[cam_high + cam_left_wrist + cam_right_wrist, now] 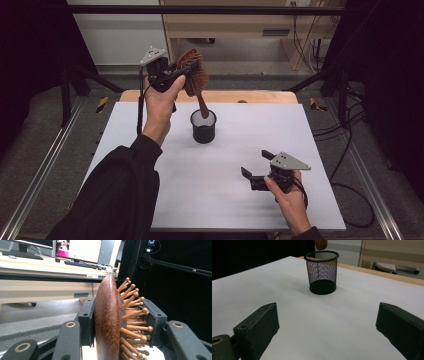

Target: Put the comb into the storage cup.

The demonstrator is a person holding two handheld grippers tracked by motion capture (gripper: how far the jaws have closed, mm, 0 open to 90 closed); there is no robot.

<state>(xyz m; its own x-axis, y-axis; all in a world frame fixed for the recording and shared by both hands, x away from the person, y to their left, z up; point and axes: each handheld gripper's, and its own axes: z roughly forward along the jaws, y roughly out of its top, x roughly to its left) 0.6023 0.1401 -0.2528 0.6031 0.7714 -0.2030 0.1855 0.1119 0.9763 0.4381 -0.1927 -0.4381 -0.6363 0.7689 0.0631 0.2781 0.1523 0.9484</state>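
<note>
Hairbrush going into the mesh cup — insertion just beginning

Left claw (pixel 181 71) is clamping the brown wooden paddle hairbrush (pixel 194 73) by its head, handle tip hanging at the black wire-mesh cup's (pixel 203 127) rim; lowering and release are remaining. Right claw (pixel 256 166) is resting wide open on the white-covered bench (pixel 210 200).

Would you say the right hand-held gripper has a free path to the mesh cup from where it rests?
Probably yes: the right hand-held gripper is open, with bare white table between it and the mesh cup.
</note>
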